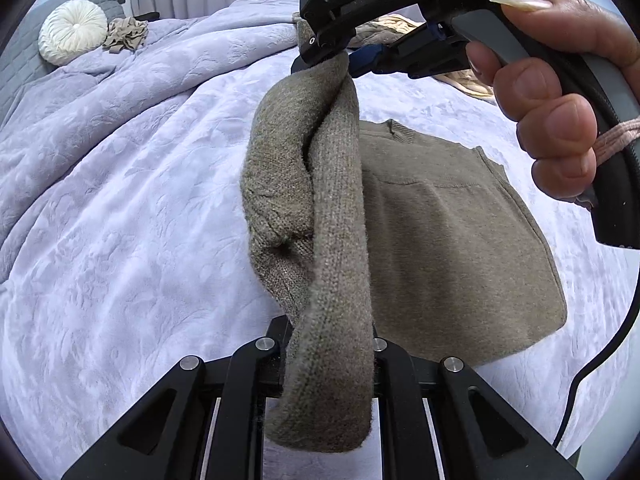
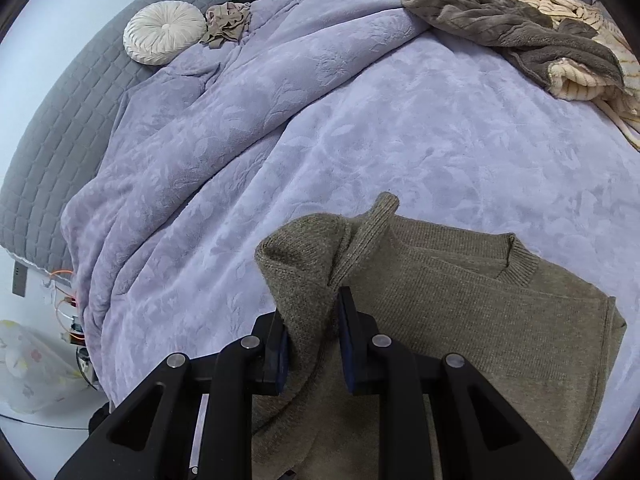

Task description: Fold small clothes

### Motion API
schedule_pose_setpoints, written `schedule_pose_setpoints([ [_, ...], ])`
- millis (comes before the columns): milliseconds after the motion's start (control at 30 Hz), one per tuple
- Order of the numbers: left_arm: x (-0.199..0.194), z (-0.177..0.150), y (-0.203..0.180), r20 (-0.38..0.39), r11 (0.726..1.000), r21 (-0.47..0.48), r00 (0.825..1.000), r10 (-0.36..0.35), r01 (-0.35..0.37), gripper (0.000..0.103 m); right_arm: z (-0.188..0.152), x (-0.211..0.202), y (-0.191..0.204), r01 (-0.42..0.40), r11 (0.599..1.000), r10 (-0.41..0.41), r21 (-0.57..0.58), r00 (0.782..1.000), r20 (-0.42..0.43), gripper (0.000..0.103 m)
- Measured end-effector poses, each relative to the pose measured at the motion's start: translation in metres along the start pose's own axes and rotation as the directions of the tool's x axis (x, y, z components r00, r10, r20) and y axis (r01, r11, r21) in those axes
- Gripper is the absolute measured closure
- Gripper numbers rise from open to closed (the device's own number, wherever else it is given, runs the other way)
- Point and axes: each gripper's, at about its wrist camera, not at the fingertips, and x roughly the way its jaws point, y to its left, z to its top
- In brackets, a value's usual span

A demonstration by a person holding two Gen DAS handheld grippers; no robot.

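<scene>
Both grippers hold the sweater point(image 2: 460, 320) sleeve point(image 1: 332, 208) lifted above the bed point(image 2: 320, 140): left gripper point(image 1: 332, 360) pinches one end, right gripper point(image 2: 312, 320) the other, the body lying flat beyond.

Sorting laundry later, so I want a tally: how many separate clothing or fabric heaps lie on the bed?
3: the olive sweater held near the front, a small beige garment beside the round pillow, and a brown-and-cream pile at the far right. More may be hidden.

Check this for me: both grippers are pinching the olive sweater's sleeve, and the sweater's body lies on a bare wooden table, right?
Not a table. Both wrist views show the sweater's body lying on a lavender blanket on a bed. The left gripper and right gripper do pinch its sleeve.
</scene>
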Motion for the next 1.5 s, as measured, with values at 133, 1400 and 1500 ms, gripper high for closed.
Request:
schedule_pose_setpoints([
  [133, -0.004, 0.003, -0.009, -0.002, 1.000, 0.024, 1.000, 0.015, -0.015, 0.088, -0.002, -0.012, -0.014, -0.008, 1.000, 0.008, 0.006, 1.000, 0.012, 0.080],
  [1400, 0.028, 0.006, -0.125, -0.012, 0.930, 0.252, 0.960, 0.279, -0.267, 0.088, -0.031, -0.078, -0.126, -0.138, 0.990, 0.139, -0.014, 0.986, 0.088, 0.080],
  [1500, 0.032, 0.005, -0.134, -0.010, 0.923, 0.263, 0.956, 0.293, -0.280, 0.088, -0.034, -0.081, -0.136, -0.133, 0.991, 0.134, -0.018, 0.987, 0.086, 0.080],
])
